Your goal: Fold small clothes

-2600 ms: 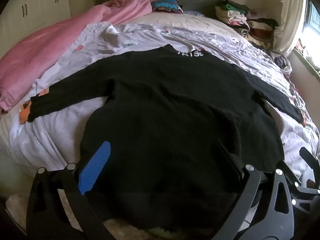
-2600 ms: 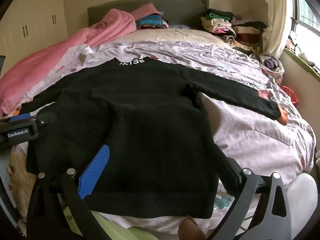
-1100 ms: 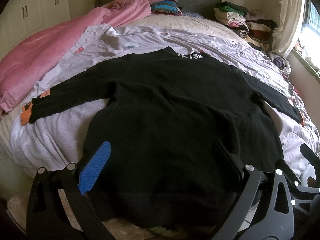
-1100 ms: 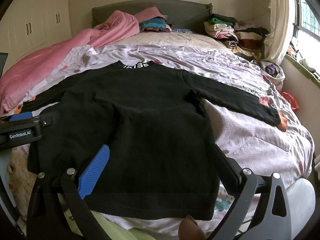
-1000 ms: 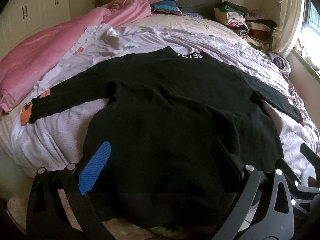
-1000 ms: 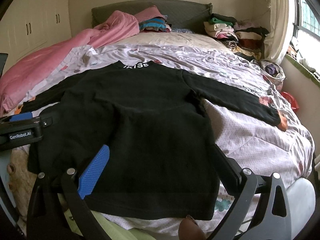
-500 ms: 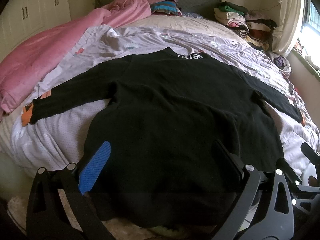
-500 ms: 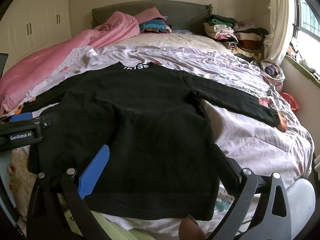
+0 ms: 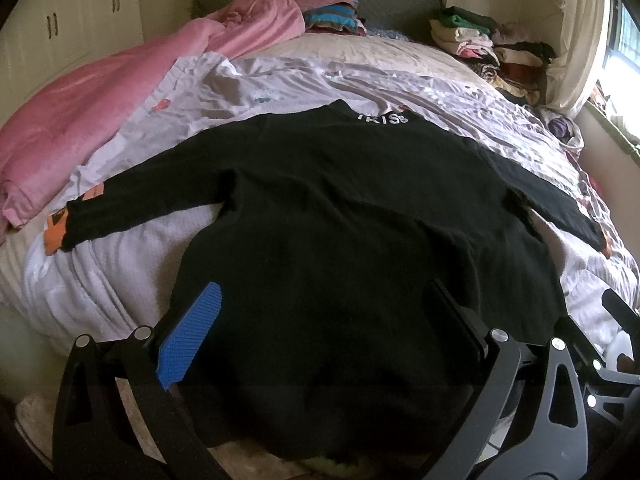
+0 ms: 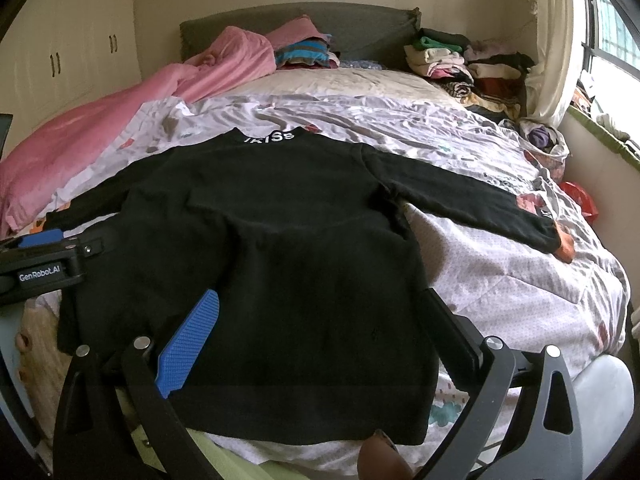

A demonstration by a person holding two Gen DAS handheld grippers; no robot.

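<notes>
Left wrist view: black long-sleeved knit sweater (image 9: pixel 352 220) lies spread flat on the bed (image 9: pixel 120 264); my left hand-held gripper (image 9: pixel 320 312) and right hand-held gripper (image 10: pixel 316 312) hover with fingers apart. I should pinch each sleeve at 9 and 3 o'clock, folding inward evenly.

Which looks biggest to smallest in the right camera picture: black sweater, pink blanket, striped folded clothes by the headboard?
1. black sweater, though it lies nearest the camera
2. pink blanket
3. striped folded clothes, farthest away, so true size is unsure
</notes>
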